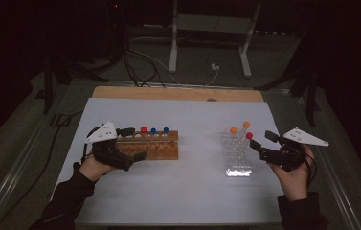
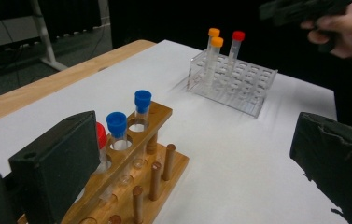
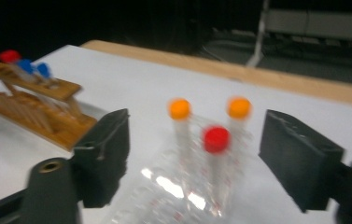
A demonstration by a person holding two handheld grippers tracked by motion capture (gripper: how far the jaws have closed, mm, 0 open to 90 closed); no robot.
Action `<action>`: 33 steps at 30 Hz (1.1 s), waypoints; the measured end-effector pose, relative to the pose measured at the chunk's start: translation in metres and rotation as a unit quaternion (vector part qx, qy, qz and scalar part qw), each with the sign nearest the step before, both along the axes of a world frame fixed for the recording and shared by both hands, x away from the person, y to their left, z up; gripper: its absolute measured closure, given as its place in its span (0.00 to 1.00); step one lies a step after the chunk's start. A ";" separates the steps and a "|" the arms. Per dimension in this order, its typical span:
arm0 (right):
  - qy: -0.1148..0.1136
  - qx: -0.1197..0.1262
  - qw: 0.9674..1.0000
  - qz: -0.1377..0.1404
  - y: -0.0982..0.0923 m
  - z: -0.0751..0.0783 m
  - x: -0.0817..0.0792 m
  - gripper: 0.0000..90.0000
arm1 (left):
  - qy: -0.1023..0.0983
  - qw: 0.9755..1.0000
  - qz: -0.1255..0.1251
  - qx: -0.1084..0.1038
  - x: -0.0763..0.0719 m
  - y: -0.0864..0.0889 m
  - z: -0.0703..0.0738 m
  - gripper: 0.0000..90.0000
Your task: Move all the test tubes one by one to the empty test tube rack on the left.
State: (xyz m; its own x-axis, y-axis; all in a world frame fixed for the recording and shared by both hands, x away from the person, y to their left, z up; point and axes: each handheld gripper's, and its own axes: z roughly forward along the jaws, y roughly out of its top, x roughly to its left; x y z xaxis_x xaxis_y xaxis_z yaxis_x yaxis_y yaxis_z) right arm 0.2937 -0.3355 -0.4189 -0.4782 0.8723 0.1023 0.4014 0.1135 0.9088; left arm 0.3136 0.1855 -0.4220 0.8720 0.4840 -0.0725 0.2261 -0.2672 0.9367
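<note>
Three capped tubes already upright in the clear plastic rack (image 1: 238,155) at the right of the white tabletop (image 1: 187,187): two orange-capped, plus the red-capped tube (image 1: 249,136) at its near right. Three left in the wooden rack (image 1: 152,146) at the left: one red-capped tube (image 1: 143,129), two blue-capped tubes (image 1: 159,130). Roughly halfway, by that count. Left gripper (image 1: 131,143) beside the wooden rack, jaws spread, empty. Right gripper (image 1: 263,143) just right of the clear rack, jaws apart, pinching nothing.

The room is kept dark. A white metal frame (image 1: 211,33) w/ two legs is seen on the grey floor (image 1: 15,139) behind the surface (image 1: 178,93); black cables (image 1: 135,67) are strewn nearby.
</note>
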 end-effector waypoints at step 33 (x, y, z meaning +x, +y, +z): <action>0.079 -0.049 0.996 0.014 0.008 -0.051 0.040 0.82 | 0.008 1.000 -0.003 0.000 0.001 0.000 -0.004 0.03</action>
State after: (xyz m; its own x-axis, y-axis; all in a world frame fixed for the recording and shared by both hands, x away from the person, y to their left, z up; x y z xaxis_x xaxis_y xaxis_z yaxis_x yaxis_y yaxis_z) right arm 0.3334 -0.3276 -0.4695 -0.4877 0.8680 0.0936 0.5344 0.2120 0.8182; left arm 0.3141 0.1860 -0.4259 0.8740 0.4783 -0.0856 0.2389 -0.2696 0.9329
